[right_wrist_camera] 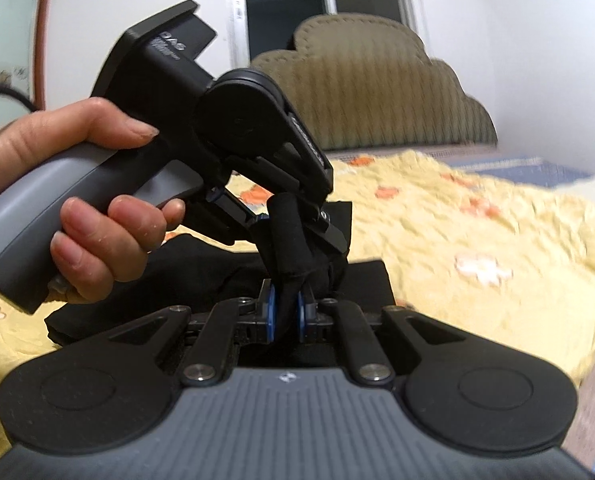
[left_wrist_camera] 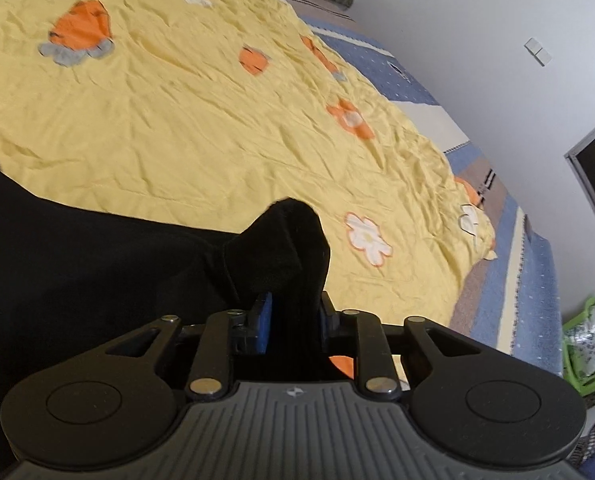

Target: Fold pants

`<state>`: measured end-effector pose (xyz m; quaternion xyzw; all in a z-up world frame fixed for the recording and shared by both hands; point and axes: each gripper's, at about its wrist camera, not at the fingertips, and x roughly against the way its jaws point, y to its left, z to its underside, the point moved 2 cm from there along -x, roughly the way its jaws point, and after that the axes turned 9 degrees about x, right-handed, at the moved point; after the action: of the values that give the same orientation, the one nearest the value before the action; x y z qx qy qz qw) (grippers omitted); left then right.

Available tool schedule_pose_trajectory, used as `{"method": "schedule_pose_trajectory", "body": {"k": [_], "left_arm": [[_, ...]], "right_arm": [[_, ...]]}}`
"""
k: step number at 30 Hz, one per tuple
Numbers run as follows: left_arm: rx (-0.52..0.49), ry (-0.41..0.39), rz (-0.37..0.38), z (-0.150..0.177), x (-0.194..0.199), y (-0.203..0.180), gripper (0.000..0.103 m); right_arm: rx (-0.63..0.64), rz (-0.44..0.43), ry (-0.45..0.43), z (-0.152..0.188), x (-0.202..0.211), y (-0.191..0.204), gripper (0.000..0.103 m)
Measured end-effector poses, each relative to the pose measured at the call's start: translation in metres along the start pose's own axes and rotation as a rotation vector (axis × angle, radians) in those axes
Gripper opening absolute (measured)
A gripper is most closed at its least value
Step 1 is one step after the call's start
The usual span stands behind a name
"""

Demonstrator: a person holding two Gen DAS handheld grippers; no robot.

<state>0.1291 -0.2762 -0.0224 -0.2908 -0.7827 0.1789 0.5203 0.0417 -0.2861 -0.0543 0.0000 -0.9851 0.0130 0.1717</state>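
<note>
The black pants (left_wrist_camera: 77, 248) lie on a yellow sheet (left_wrist_camera: 177, 120) with orange and white flowers, spreading to the left in the left wrist view. My left gripper (left_wrist_camera: 295, 312) is shut on a raised bunch of the black fabric. In the right wrist view the pants (right_wrist_camera: 201, 264) lie on the sheet (right_wrist_camera: 457, 232), and my right gripper (right_wrist_camera: 286, 312) is shut on a twisted strip of the same fabric. The left gripper (right_wrist_camera: 297, 220) shows just beyond it, held in a hand, clamped on the same bunch. The two grippers are very close together.
A blue patterned bedcover (left_wrist_camera: 513, 280) shows past the sheet's right edge, with a white wall (left_wrist_camera: 477, 40) beyond. A padded olive headboard (right_wrist_camera: 369, 84) stands at the far end of the bed. A green item (left_wrist_camera: 585, 344) lies on the floor at right.
</note>
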Motion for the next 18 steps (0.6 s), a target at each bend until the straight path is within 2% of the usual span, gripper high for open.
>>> {"method": "schedule_pose_trajectory", "body": {"k": [4,6,7,11,15,18], "left_arm": [[-0.007,0.039,0.071,0.004,-0.012,-0.011,0.022],[0.009,0.054,0.098,0.006,-0.015,-0.014,0.023],[0.015,0.05,0.101,0.006,-0.014,-0.015,0.023],[0.023,-0.014,0.089,0.0,0.003,-0.008,0.023],[0.021,-0.097,0.039,-0.012,0.033,0.012,0.024],[0.007,-0.154,-0.043,-0.016,0.055,0.036,0.027]], "right_arm": [[-0.115,-0.012,0.052,0.017,0.0,-0.02,0.014],[-0.128,0.005,0.081,0.024,0.0,-0.024,0.023],[-0.133,0.017,0.093,0.026,0.0,-0.026,0.031],[-0.229,-0.017,0.105,0.029,-0.001,-0.041,0.032],[-0.449,-0.088,0.117,0.039,-0.009,-0.07,0.033],[-0.739,-0.168,0.104,0.057,-0.012,-0.1,0.032]]}}
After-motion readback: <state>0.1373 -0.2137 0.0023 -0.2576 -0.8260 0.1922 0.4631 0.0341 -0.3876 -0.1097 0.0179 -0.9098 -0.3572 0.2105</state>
